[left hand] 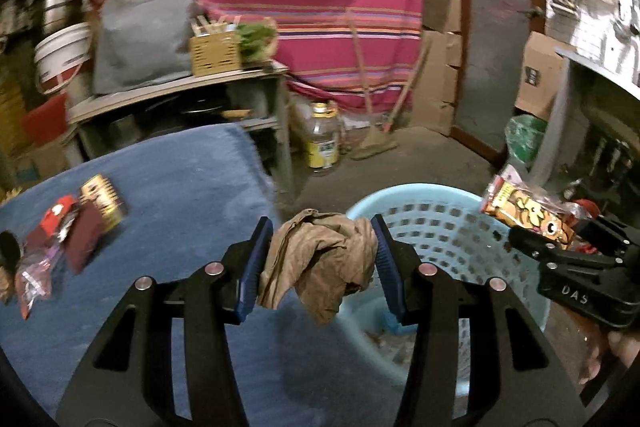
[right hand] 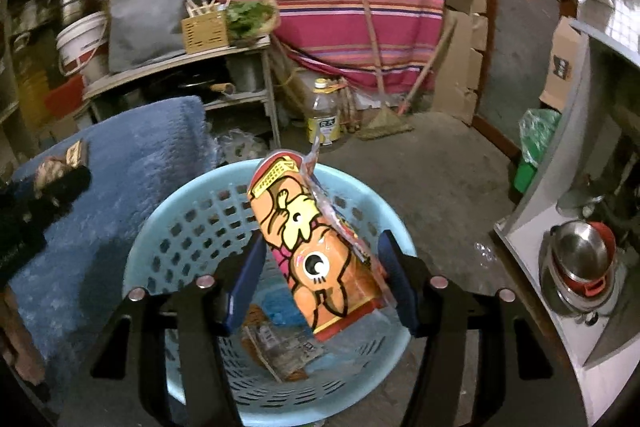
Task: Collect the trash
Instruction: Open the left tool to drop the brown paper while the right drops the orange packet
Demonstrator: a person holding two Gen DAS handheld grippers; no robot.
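Note:
My left gripper (left hand: 320, 263) is shut on a crumpled brown paper bag (left hand: 320, 259) and holds it above the edge of the blue-covered table (left hand: 180, 187), beside the light blue plastic basket (left hand: 440, 227). My right gripper (right hand: 320, 279) hangs over the basket (right hand: 168, 227); its jaws stand apart and an orange cartoon snack wrapper (right hand: 316, 247) leans against the right pad. The right gripper with the wrapper (left hand: 528, 215) also shows in the left wrist view. Several wrappers and a gold packet (left hand: 102, 201) lie on the table's left. Trash (right hand: 280, 343) lies in the basket.
A shelf unit (left hand: 180, 95) with a wooden box and greens stands behind the table. A plastic bottle (left hand: 322, 135) and a broom (left hand: 372, 139) are on the concrete floor. A green bag (right hand: 536, 135) and a counter with a metal pot (right hand: 580, 259) are to the right.

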